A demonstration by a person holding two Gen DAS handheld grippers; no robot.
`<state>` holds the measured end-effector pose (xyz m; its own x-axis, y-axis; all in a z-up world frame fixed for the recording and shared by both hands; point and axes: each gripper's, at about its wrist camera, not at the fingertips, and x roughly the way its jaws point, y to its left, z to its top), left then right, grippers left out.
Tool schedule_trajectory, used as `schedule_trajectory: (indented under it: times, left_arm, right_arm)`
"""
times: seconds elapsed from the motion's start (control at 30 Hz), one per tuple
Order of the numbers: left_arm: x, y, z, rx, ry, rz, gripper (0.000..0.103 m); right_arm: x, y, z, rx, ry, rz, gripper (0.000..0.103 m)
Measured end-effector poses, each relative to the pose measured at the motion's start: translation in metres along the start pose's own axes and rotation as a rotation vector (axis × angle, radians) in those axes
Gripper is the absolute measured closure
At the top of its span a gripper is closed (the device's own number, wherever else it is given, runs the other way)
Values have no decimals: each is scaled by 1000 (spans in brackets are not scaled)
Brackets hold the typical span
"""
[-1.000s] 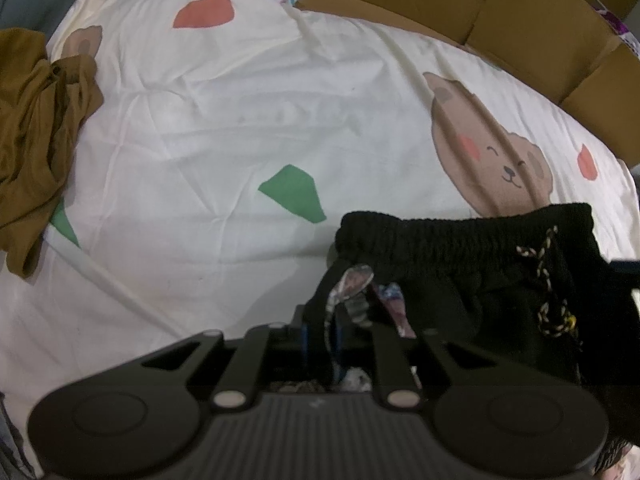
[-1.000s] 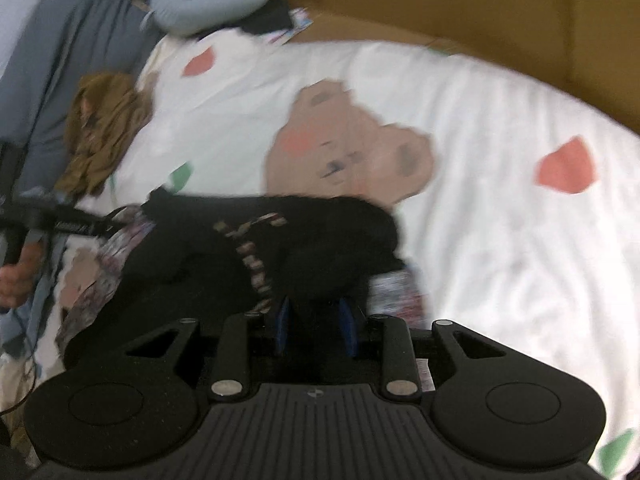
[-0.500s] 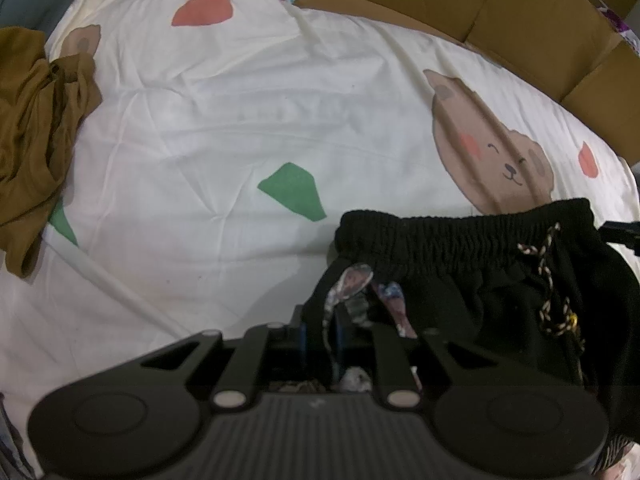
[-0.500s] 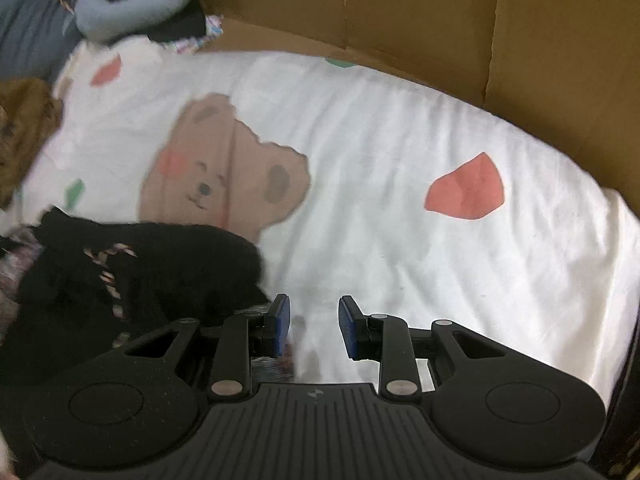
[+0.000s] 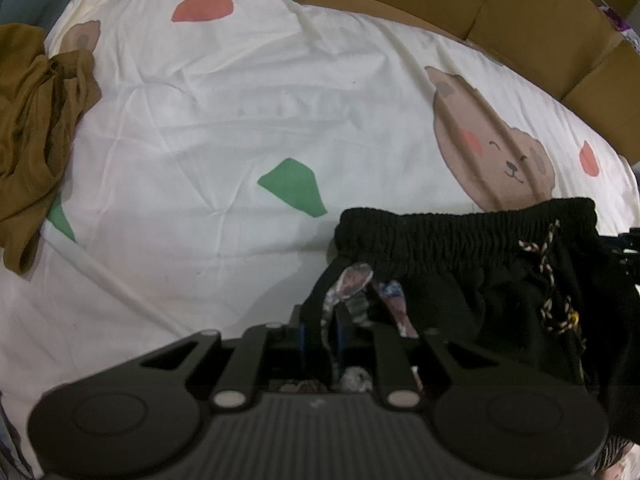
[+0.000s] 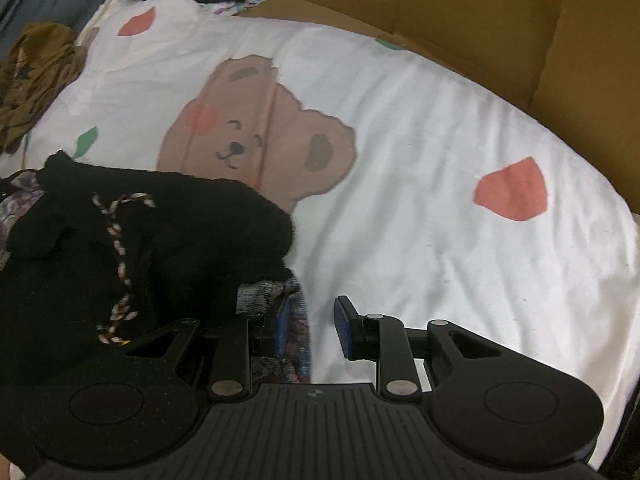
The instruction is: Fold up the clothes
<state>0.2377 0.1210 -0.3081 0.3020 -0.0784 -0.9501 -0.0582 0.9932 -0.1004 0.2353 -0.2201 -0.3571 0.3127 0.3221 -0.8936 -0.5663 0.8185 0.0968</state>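
The left gripper (image 5: 320, 330) is pinching a fold of the black shorts (image 5: 460, 264), its fingers squeezed together on the cloth. The shorts are lying on the bear sheet (image 5: 240, 100). Only the right view is showing the right gripper (image 6: 310, 326), fingers wide apart and holding nothing, just beside the shorts (image 6: 152, 232). No words are showing anywhere. The brown shirt (image 5: 32, 120) is getting cut off at the edge.
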Motion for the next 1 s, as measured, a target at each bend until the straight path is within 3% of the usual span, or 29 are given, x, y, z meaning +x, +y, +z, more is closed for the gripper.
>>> schedule_trajectory:
  times: [0.2,0.8,1.0]
  left_arm:
    - [1,-1,-1,-2,3,2,87]
    - [8,5,0,-18,10,-17,86]
    - [19,7,2,-19,29,-40,80]
  right_arm:
    - [-4,16,1,-55,-2,38,72]
    - [21,18,26,-44,20,107,72]
    - [24,20,28,-28,42,140,72]
